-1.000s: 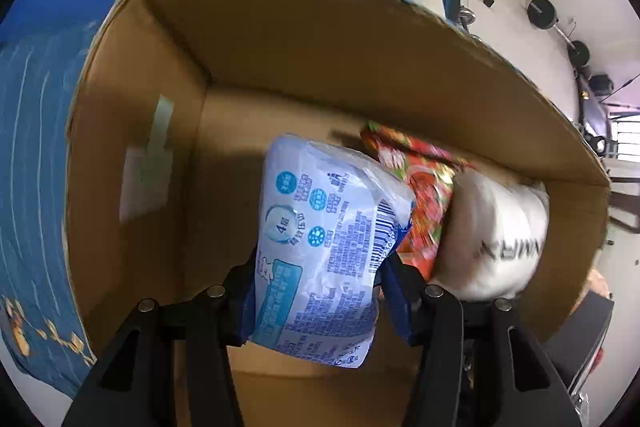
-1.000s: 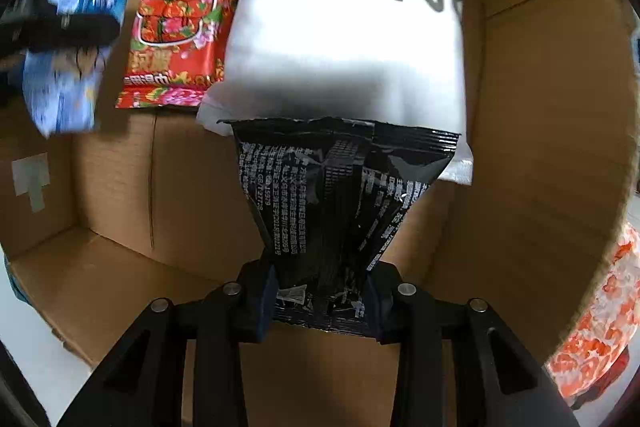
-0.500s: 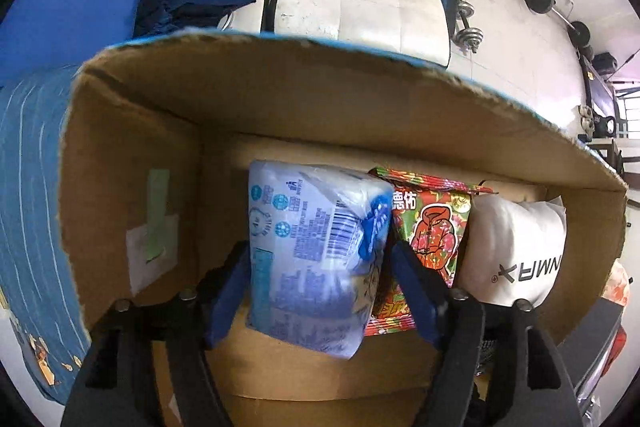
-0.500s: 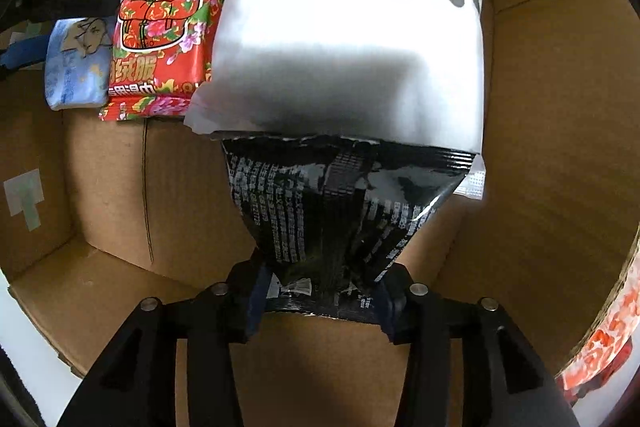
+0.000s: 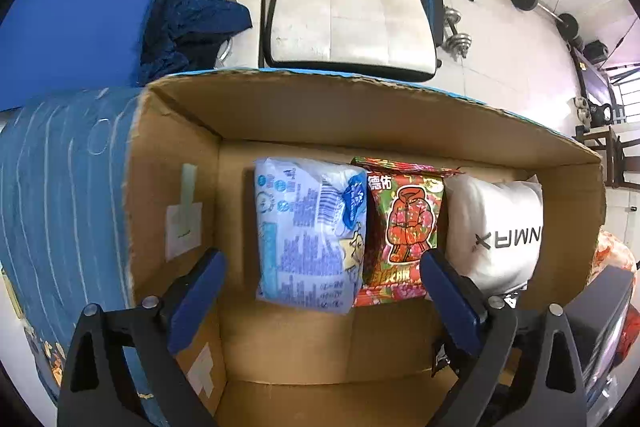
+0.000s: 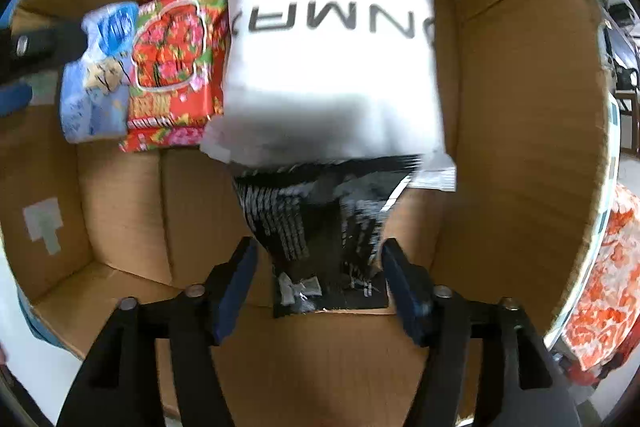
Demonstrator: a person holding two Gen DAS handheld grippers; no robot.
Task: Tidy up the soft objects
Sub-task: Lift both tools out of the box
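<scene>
both claws have just been opening: the left claw [image 5: 322,291] stands wide, released, and the blue pack [image 5: 310,233] it carried a second ago now lies ahead of it in the box [image 5: 360,115], pads clear. the right claw [image 6: 318,281] is spread too, the black pouch [image 6: 328,223] loose between its jaws, tucked under the white pillow [image 6: 332,63] ahead. so both drops look done (red pack [image 5: 402,227] sits between). everything is soft crinkly film or plump cloth against stiff corrugated card.

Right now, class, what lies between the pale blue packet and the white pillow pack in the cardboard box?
The red floral packet lies between the pale blue packet and the white pillow pack, side by side; both wrist views show it.
</scene>
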